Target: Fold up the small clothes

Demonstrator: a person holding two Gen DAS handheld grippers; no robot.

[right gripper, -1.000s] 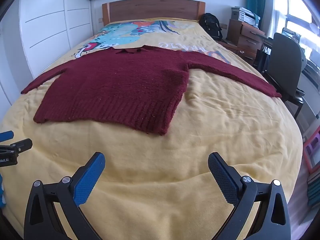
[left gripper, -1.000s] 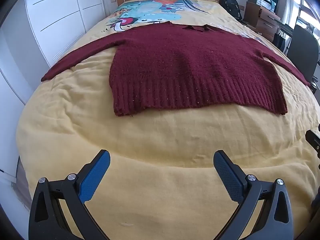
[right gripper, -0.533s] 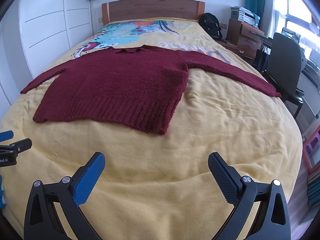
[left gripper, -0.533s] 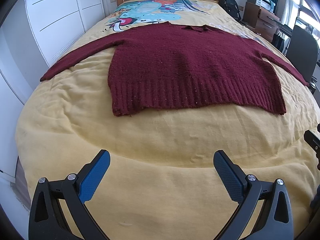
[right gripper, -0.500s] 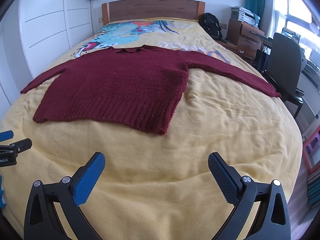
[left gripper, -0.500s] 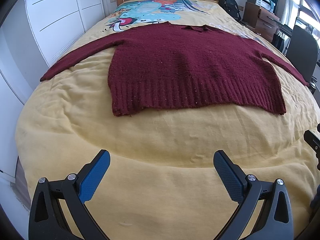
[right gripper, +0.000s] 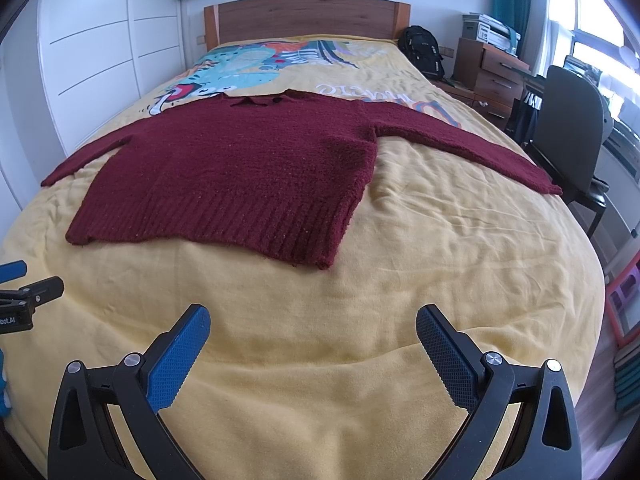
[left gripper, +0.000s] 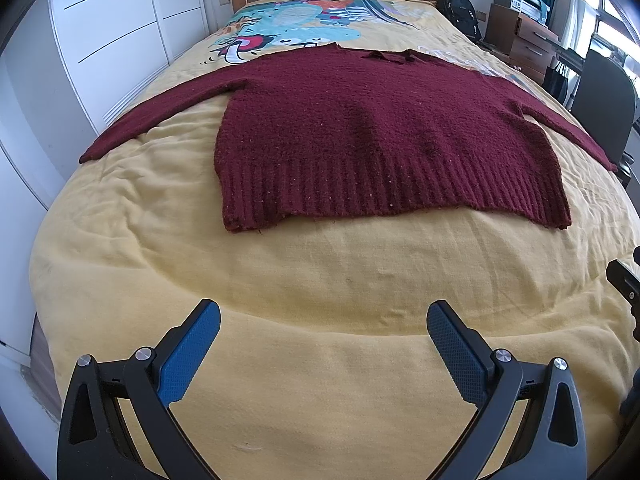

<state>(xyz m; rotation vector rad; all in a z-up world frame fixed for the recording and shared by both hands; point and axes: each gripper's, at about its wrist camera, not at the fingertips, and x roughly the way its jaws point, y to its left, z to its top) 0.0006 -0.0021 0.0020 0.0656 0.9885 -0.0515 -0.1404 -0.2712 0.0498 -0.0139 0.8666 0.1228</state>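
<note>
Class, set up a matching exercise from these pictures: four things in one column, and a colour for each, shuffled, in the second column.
Things:
1. sweater
2. bedspread
3. headboard
4. backpack

Colours:
a. black
b. yellow
c. dark red
d. brown wood

Pairs: 1-c, 2-b, 3-d, 4-a

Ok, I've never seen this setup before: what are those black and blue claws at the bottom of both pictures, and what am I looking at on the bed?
Those claws are two hand-held grippers, one in each of a person's hands, each with a camera looking along its fingers. One picture is from the left gripper, the other from the right gripper. Both are open and hold nothing. A dark red sweater lies flat on the yellow bedspread, sleeves spread out, hem toward the grippers, not yet folded.
</note>
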